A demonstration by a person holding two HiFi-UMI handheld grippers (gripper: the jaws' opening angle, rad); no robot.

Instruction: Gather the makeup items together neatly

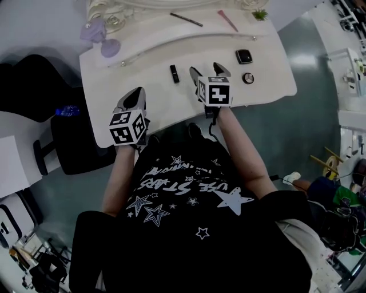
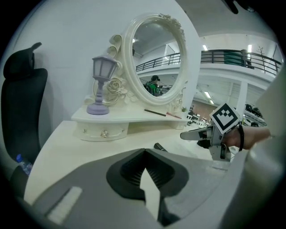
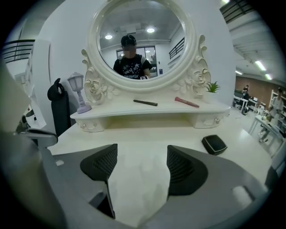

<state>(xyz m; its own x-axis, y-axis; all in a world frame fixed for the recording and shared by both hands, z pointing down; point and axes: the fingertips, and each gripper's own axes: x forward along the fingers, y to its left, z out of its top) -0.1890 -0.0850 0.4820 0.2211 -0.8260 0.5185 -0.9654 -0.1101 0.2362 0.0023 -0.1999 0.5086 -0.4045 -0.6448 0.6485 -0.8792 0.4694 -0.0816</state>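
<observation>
On the white vanity table (image 1: 154, 109) lie a black lipstick (image 1: 174, 73), a black square compact (image 1: 244, 56) and a small round compact (image 1: 248, 78). A black pencil (image 1: 186, 19) and a pink pencil (image 1: 227, 20) rest on the raised shelf. My right gripper (image 1: 209, 71) hovers open and empty between the lipstick and the compacts. It faces the mirror, with the square compact (image 3: 214, 144) ahead to its right. My left gripper (image 1: 136, 96) is over the table's front left, shut and empty, with the lipstick (image 2: 159, 147) just beyond its jaws.
An oval mirror (image 2: 154, 62) and a purple lamp (image 2: 103, 85) stand on the shelf, with a small plant (image 1: 260, 14) at its right end. A black chair (image 1: 34, 80) stands left of the table. The table's front edge lies close to my body.
</observation>
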